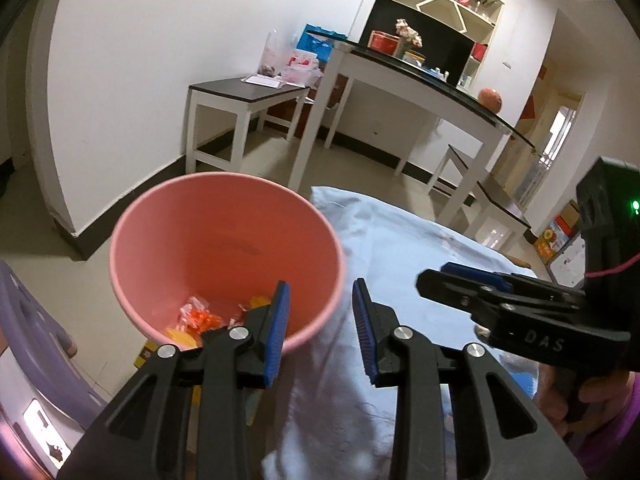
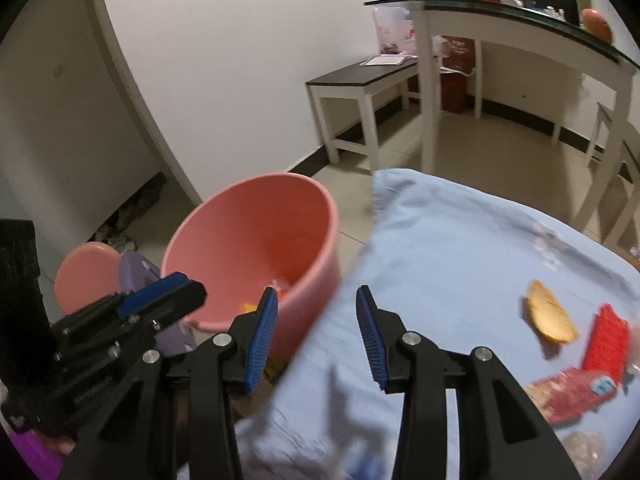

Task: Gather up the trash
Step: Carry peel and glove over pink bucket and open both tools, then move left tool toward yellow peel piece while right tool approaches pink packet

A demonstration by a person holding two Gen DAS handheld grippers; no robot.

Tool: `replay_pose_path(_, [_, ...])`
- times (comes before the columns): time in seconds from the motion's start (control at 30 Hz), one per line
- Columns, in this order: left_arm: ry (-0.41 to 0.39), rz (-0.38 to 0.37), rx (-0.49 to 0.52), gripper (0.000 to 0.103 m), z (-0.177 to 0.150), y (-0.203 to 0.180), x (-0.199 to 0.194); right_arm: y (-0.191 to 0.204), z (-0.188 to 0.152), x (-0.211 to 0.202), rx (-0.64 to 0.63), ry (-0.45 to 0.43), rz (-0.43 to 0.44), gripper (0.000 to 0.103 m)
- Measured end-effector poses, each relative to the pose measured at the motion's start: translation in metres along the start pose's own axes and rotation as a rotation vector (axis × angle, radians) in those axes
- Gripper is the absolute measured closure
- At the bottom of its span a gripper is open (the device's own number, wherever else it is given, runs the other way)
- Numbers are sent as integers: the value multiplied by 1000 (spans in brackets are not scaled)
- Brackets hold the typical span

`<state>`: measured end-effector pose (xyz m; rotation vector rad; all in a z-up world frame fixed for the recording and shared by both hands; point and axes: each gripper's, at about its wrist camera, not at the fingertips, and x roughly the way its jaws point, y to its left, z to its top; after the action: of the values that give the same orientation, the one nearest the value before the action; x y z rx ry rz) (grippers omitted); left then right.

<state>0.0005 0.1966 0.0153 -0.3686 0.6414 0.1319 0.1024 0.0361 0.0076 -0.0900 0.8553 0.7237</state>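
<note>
A pink bucket [image 1: 224,240] stands on the floor beside a table with a light blue cloth [image 1: 400,248]. Orange and yellow wrappers [image 1: 200,316] lie in its bottom. My left gripper [image 1: 322,300] is open and empty over the bucket's near rim and the cloth edge. My right gripper [image 2: 316,308] is open and empty at the same edge; it shows in the left wrist view [image 1: 460,280], its jaws near together there. On the cloth lie a yellow peel [image 2: 550,318], a red wrapper [image 2: 608,340] and a red packet [image 2: 568,396]. The bucket shows in the right wrist view [image 2: 256,232].
A purple plastic stool [image 1: 36,344] stands left of the bucket, with a pink lid [image 2: 86,272] by it. A low dark-topped bench [image 1: 248,96] and a tall white table [image 1: 420,92] stand by the far wall. Tiled floor lies between.
</note>
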Motion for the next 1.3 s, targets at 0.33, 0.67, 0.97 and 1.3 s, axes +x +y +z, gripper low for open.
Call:
replay_pose_path(0.33, [30, -24, 80, 71, -13, -49, 4, -69, -44, -69, 65, -51, -122, 63])
replay_pose_path(0.67, [87, -102, 161, 71, -25, -110, 26, -132, -70, -108, 156, -97, -194, 63])
replay_pose_path(0.97, [135, -163, 290, 71, -32, -167, 58, -170, -89, -116, 223, -97, -213, 63])
replay_pose_path(1.3, [194, -192, 441, 71, -28, -220, 115, -203, -102, -121, 290, -98, -211, 63])
